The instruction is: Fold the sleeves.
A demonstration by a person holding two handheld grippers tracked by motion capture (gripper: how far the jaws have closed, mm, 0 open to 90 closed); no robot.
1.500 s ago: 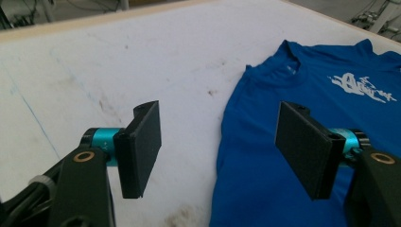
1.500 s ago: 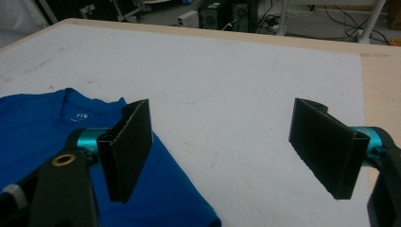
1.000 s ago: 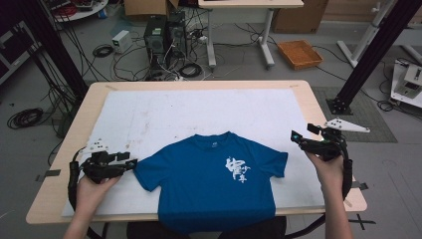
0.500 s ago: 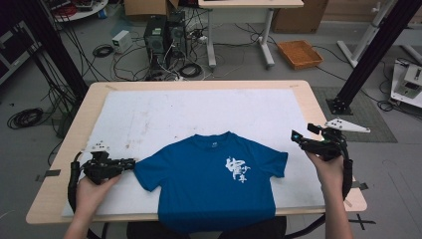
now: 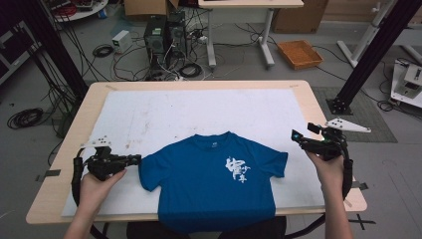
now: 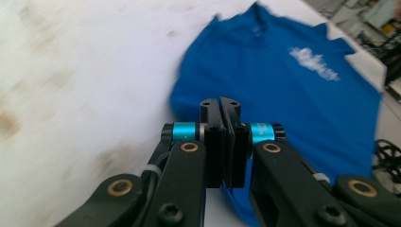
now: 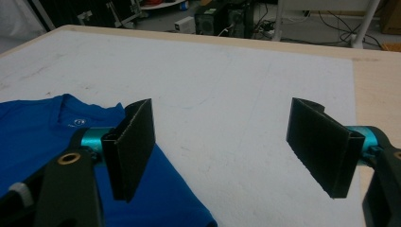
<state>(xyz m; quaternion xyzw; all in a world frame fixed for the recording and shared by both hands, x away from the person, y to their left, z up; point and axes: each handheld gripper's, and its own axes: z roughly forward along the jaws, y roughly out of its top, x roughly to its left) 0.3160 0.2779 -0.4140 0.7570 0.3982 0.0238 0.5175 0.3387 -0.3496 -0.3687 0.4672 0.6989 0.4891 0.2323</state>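
A blue T-shirt (image 5: 216, 181) lies flat, front up, at the near middle of the bench (image 5: 318, 109), on a white mat (image 5: 199, 114) that covers most of the wooden top. Its hem hangs over the near edge. White brush-style lettering (image 5: 238, 171) sits on the chest toward the shirt's right side in the high view; the characters are too small and blurred to read. A small white mark shows just below the collar, also unreadable.

The left tool (image 5: 133, 160) rests low over the mat, just beside the shirt's left sleeve, held in the person's left hand (image 5: 97, 181). In the left gripper view, the left tool (image 6: 220, 106) has its jaws pressed together with nothing between them, their tips over the sleeve edge of the T-shirt (image 6: 293, 85).

The right tool (image 5: 297, 137) is held by the right hand (image 5: 326, 164) near the shirt's right sleeve, apart from it. In the right gripper view, the right tool (image 7: 222, 142) has its jaws spread wide and empty, with the T-shirt (image 7: 38, 127) at lower left and bare mat (image 7: 227, 80) ahead.
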